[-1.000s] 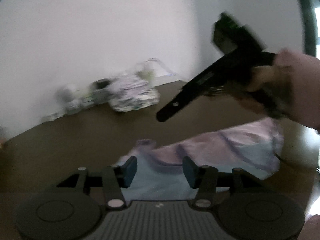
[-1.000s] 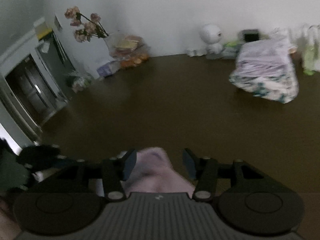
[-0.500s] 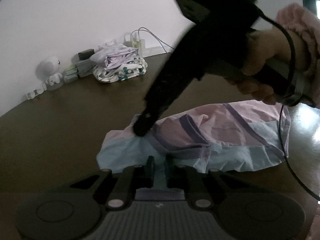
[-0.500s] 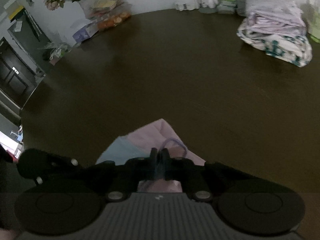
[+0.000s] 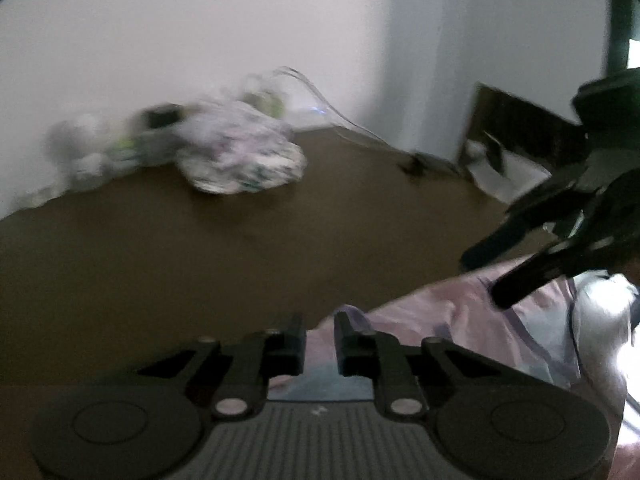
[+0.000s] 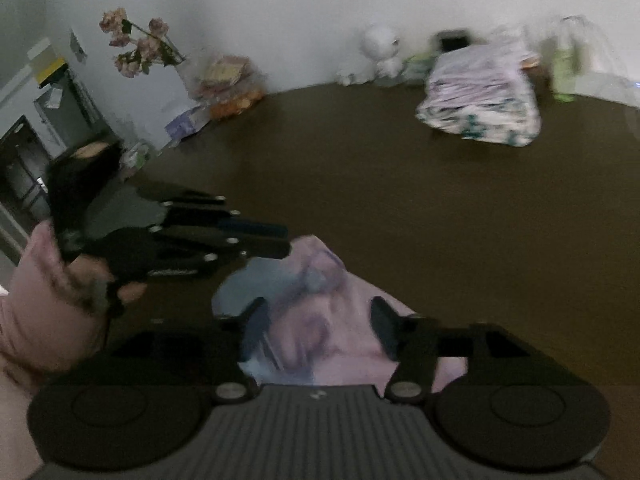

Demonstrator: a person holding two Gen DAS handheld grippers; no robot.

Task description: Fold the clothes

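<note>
my left gripper (image 5: 320, 336) pinches the pink-and-blue garment's (image 6: 320, 320) corner; my right gripper (image 6: 316, 332) is opening off it. i should keep the edge taut.

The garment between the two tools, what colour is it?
The garment is pale pink with light blue panels and purple trim, clearest in the right wrist view.

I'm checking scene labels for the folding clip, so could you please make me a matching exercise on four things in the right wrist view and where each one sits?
Things:
1. pink and blue garment
2. stack of folded clothes
3. white toy figure
4. flowers

Places:
A. far left end of the table
B. closest to the camera, crumpled
C. far right, piled neatly
D. at the back, just left of the pile

Pairs: 1-B, 2-C, 3-D, 4-A
</note>
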